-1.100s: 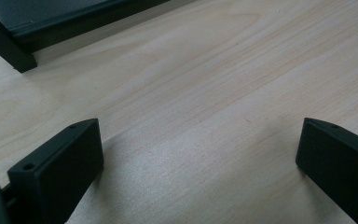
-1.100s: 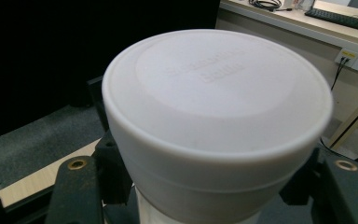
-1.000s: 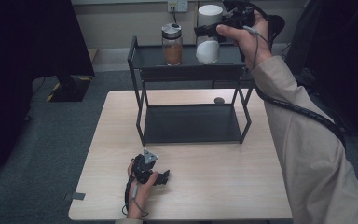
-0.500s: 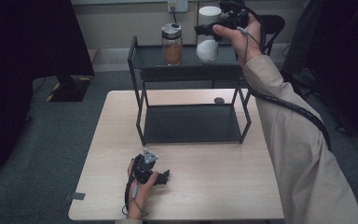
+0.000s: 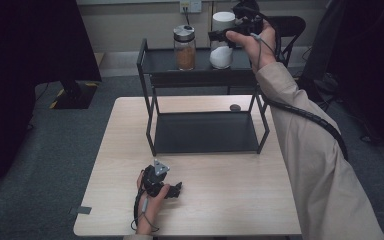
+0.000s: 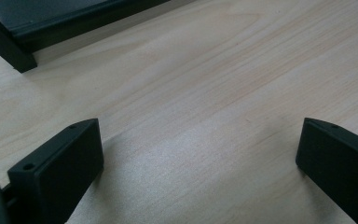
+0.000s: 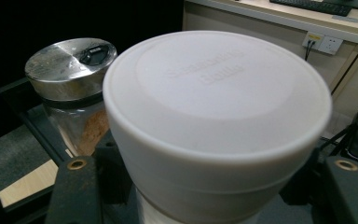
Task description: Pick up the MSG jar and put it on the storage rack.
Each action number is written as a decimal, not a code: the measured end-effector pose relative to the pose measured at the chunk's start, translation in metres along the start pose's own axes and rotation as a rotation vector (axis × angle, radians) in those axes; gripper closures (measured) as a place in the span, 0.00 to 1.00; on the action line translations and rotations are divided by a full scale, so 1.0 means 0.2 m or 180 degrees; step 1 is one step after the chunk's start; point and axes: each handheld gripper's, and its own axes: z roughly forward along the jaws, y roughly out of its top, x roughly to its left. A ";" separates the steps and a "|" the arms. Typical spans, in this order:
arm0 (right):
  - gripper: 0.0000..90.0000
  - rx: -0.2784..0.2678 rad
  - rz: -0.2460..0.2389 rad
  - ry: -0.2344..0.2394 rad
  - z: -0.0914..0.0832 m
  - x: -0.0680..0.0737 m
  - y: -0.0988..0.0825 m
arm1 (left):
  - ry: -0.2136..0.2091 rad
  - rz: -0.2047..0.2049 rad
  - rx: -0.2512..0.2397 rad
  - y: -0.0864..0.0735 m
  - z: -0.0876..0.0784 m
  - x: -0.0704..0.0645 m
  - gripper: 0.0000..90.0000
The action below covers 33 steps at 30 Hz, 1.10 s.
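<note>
Left gripper (image 5: 176,189) rests low on the near part of the wooden surface (image 5: 230,200), held in the left hand (image 5: 151,200), forearm entering from the near edge. Its fingers (image 6: 56,172) are spread wide with only bare wood between them; a leg of the black rack (image 5: 152,125) stands just beyond.

On the rack's top shelf, far side, a glass jar (image 5: 185,48) with a metal lid and brown contents stands upright.

Just right of it, the white-lidded jar (image 5: 223,40) with white contents stands upright at the top shelf. The right arm is stretched far forward, sleeve along the right edge, the right gripper (image 5: 220,36) level, its fingers pinching the white-lidded jar below its lid.
</note>
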 end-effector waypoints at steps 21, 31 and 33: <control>0.22 -0.0005 -0.0001 -0.0114 0.00 0.05 -0.02 | 0.0000 -0.0007 -0.0005 0.00 0.00 0.00 0.00; 0.02 -0.0093 0.0152 -0.0134 -0.08 0.06 -0.05 | 0.0001 -0.0006 -0.0004 0.00 0.00 0.00 0.00; 0.00 -0.0123 0.0207 -0.0123 -0.10 0.07 -0.05 | 0.0001 -0.0007 -0.0005 0.00 0.00 0.00 0.00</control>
